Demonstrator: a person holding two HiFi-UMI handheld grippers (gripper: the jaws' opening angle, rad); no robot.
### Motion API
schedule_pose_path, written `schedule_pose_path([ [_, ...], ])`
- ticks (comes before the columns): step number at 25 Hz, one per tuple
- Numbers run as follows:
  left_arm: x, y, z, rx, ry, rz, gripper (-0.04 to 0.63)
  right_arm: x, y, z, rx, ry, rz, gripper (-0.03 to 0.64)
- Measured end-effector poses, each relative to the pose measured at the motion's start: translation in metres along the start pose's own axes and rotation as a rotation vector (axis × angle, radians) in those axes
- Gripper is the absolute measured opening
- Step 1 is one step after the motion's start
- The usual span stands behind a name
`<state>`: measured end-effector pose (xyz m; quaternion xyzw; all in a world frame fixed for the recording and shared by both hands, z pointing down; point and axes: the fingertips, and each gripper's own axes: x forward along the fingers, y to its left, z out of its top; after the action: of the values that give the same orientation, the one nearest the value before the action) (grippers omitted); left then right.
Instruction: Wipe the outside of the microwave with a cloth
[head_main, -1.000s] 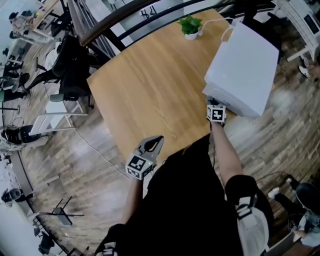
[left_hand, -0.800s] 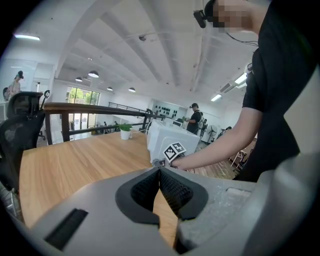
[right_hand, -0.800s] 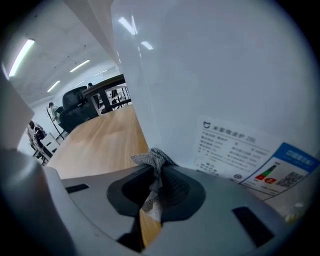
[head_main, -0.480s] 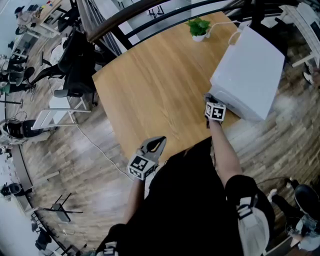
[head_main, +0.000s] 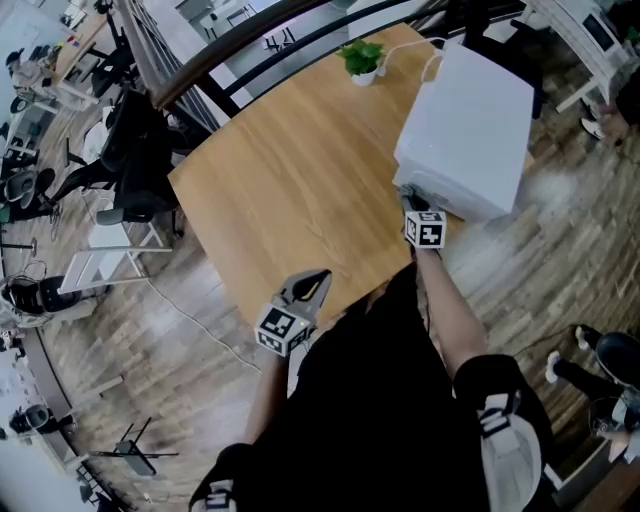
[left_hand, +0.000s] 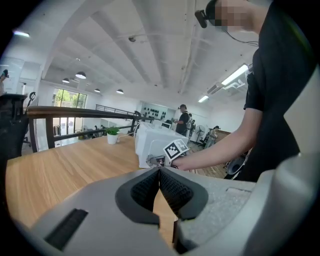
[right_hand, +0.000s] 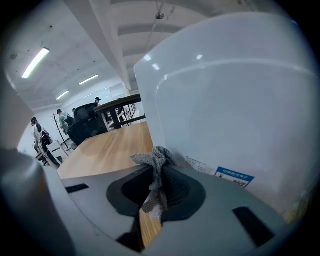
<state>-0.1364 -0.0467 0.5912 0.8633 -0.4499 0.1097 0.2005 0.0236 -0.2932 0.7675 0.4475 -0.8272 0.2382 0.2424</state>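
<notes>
Cloth (right_hand: 153, 159) nipped tight in my right gripper (right_hand: 159, 172), at the microwave's (head_main: 465, 125) near lower corner.
Tuft stands proud of the tips so fabric, not gripper, meets the casing. My left gripper (left_hand: 159, 172), closed and empty, idles at the worktop (head_main: 290, 180) edge, clear.

White microwave (head_main: 465, 125) on wood table (head_main: 290, 190), R gripper (head_main: 407, 200) at its near corner

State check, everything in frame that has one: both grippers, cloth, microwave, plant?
Left gripper: fingers shut, empty.
Right gripper: fingers shut on the cloth.
Grey knitted cloth: bunched, pinched, right by the microwave's wall; contact unclear.
White box-shaped microwave: upright on the wooden table; door not in view.
Small green potted plant: upright.
</notes>
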Motion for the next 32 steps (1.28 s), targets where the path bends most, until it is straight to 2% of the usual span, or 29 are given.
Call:
schedule_pose_path([
  [6,0.006,-0.019,0.007,0.038,-0.012,-0.078,0.003,-0.049,0.003,0.01,-0.083,-0.071,0.006,0.047],
  [17,0.015,-0.058,0.008,0.107,-0.005,-0.203,0.003,-0.168,-0.011,-0.002,-0.122,-0.193,-0.034,0.045],
  [20,0.015,-0.065,0.006,0.113,-0.001,-0.229,0.003,-0.199,-0.005,-0.007,-0.121,-0.228,-0.022,0.044],
  [25,0.022,-0.078,0.001,0.135,0.015,-0.289,0.003,-0.25,0.01,-0.028,-0.127,-0.274,-0.01,0.043],
  [32,0.037,-0.101,0.001,0.168,0.023,-0.369,0.003,-0.3,0.014,-0.059,-0.113,-0.28,-0.062,0.041],
])
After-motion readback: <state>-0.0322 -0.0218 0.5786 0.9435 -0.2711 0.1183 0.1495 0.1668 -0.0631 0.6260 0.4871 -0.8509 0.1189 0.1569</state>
